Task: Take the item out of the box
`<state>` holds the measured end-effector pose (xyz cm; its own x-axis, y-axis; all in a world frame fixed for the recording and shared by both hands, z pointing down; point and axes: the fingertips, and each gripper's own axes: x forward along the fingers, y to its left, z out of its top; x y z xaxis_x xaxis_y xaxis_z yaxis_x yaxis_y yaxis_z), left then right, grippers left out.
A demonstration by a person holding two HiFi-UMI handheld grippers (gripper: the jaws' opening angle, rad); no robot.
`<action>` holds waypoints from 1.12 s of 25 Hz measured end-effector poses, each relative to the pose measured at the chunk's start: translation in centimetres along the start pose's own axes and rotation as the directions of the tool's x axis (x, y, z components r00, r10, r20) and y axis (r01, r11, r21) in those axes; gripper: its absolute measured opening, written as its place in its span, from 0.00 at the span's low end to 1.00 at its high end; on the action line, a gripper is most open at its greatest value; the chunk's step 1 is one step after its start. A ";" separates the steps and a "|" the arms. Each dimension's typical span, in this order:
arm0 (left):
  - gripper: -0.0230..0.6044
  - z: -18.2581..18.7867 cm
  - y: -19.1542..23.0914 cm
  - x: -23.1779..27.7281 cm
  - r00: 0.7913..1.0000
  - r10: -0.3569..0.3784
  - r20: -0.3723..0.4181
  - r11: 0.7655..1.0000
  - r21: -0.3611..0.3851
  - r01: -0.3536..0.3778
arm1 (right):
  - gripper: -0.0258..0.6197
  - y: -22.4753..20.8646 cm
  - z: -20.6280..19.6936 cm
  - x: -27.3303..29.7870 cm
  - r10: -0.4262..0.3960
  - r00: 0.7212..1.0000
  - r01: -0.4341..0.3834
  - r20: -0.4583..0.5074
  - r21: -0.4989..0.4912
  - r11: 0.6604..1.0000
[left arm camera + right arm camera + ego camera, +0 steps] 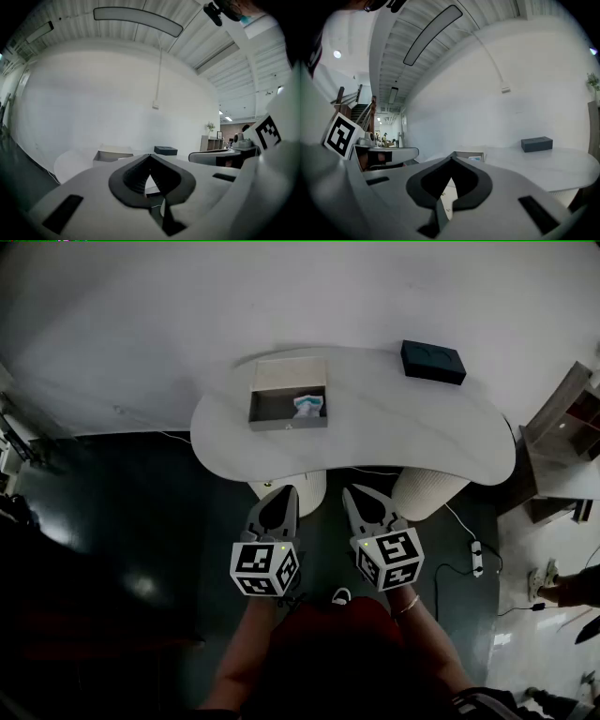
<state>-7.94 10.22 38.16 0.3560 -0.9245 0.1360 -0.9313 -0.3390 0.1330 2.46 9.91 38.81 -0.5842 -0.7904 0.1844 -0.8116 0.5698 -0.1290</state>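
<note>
Two Grippers Short of the Box

The white desk spans the frame's upper centre. Its open box holds the blue-white item at its right end. Below, left gripper and right gripper hang with fingers closed, empty. Best to open the fingers first, then descend clear of the walls.

A white kidney-shaped table fills the upper middle of the head view, resting on two pale ribbed pedestals. A closed dark case lies near its upper right edge. Lower right, a white power strip lies on the dark floor. A wooden shelf unit stands at the right edge.
</note>
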 end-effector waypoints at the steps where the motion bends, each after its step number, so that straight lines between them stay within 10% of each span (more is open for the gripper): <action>1: 0.07 -0.1 0.0 0.1 1.000 0.000 -0.002 1.000 0.001 0.000 | 0.06 0.0 0.0 0.0 0.003 1.000 -0.003 0.001 0.001 1.000; 28: 0.07 1.0 -0.3 2.4 0.999 0.041 0.027 0.999 0.023 -0.042 | 0.06 -3.2 0.6 -0.5 0.002 1.000 -0.003 0.029 0.048 0.999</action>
<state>-6.84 7.91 37.46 0.3151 -0.9421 0.1146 -0.9469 -0.3039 0.1048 5.36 8.32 38.59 -0.5855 -0.7956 0.1554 -0.8089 0.5608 -0.1765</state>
